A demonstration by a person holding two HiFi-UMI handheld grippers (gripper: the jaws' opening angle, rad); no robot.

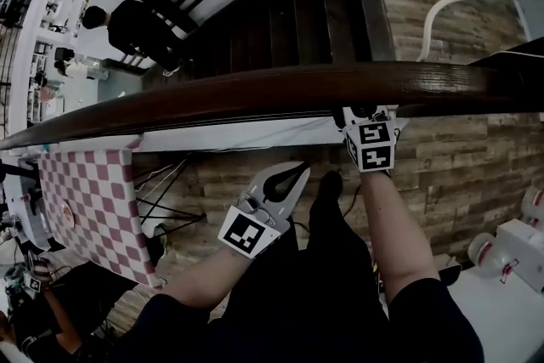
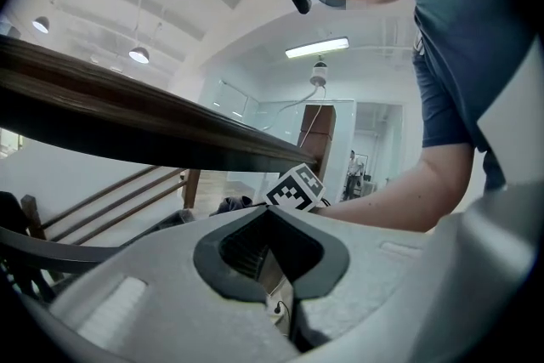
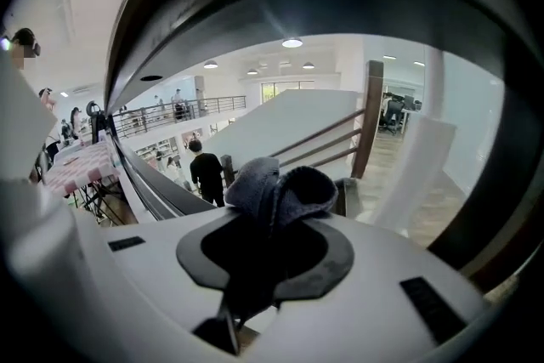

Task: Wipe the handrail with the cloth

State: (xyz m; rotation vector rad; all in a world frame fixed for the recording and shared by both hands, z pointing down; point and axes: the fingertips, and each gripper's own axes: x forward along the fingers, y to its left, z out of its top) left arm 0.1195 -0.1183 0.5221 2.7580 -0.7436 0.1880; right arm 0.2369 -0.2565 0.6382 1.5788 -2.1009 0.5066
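Right gripper [image 3: 272, 221]: jaws clamped on a dark grey cloth [image 3: 276, 183]. A folded wad stands proud of the tips. In the head view this gripper sits tucked right up at the near underside of the handrail [image 1: 255, 93], with its tips hidden behind the wood. I cannot tell from here whether the cloth is touching the rail.

Left gripper [image 2: 270, 212]: jaws together, nothing held. It hangs below the rail, well apart from it, and takes no part.

Judgement on the step:
- Only the wad beyond the tips should meet the wood. Hard plastic on the varnish would scuff it.
- I would roll the right gripper so the wad faces the rail's top and near flank, press lightly, then draw along the length in one even stroke.
- The grip looks firm. A snag at a baluster joint could drag the cloth loose, so I'd go steady.
- The free gripper should hold low, out of the stroke path.

Handrail: a long dark wooden bar. In the head view its long axis runs across my front, left to right, with the left end a little lower. It leaves the frame at both edges. Stairs [image 1: 289, 13] drop away beyond it. A checked table [image 1: 93, 200] stands far below at left.
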